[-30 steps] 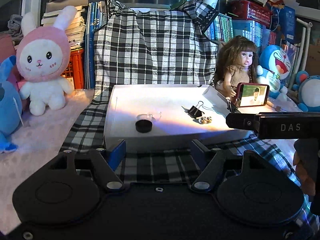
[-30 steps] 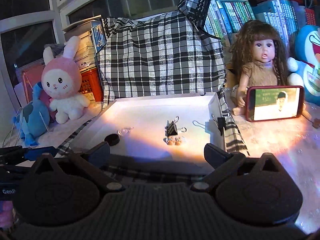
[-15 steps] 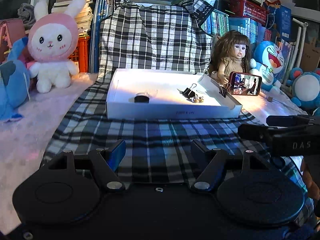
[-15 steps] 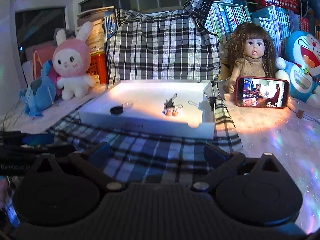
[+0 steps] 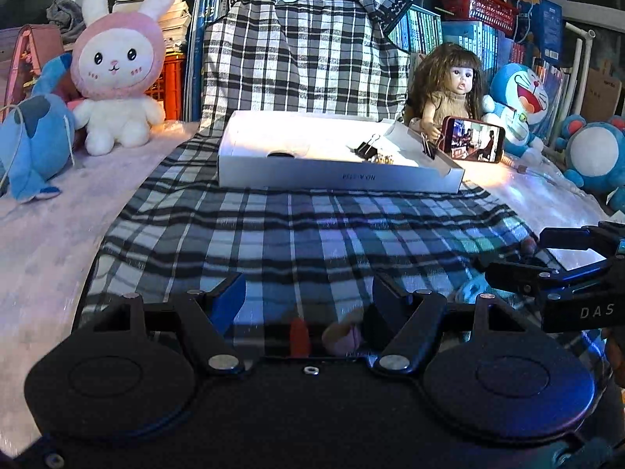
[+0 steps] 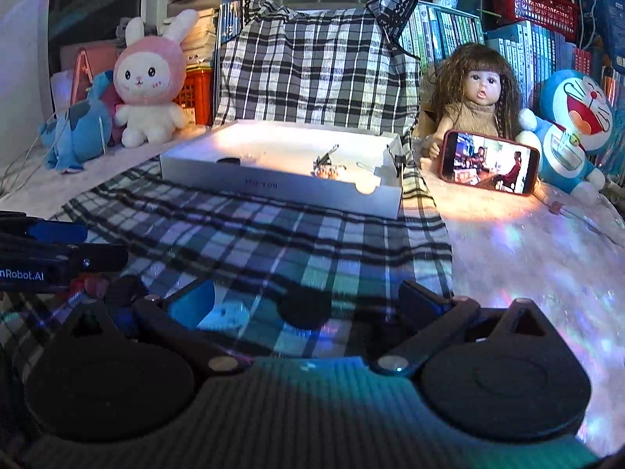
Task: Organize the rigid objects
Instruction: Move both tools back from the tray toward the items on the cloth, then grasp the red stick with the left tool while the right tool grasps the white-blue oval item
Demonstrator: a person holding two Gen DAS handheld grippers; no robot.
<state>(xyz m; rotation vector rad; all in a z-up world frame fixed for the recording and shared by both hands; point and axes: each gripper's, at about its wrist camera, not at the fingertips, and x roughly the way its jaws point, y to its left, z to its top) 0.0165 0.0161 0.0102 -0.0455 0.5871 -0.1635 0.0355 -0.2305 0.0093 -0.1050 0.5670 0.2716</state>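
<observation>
- plaid cloth (image 5: 312, 226) covers the table middle
- white box (image 5: 336, 174) at its far end, well apart from both grippers
- left gripper (image 5: 308, 293) low over cloth, jaws apart, empty
- right gripper (image 6: 308, 305) same, jaws apart, empty
- black clip (image 5: 366, 149) in box, right of middle
- black cap (image 5: 280, 154) in box, left part

black left gripper (image 5: 306, 297), blue pads, silver screws, white lettering.
</observation>
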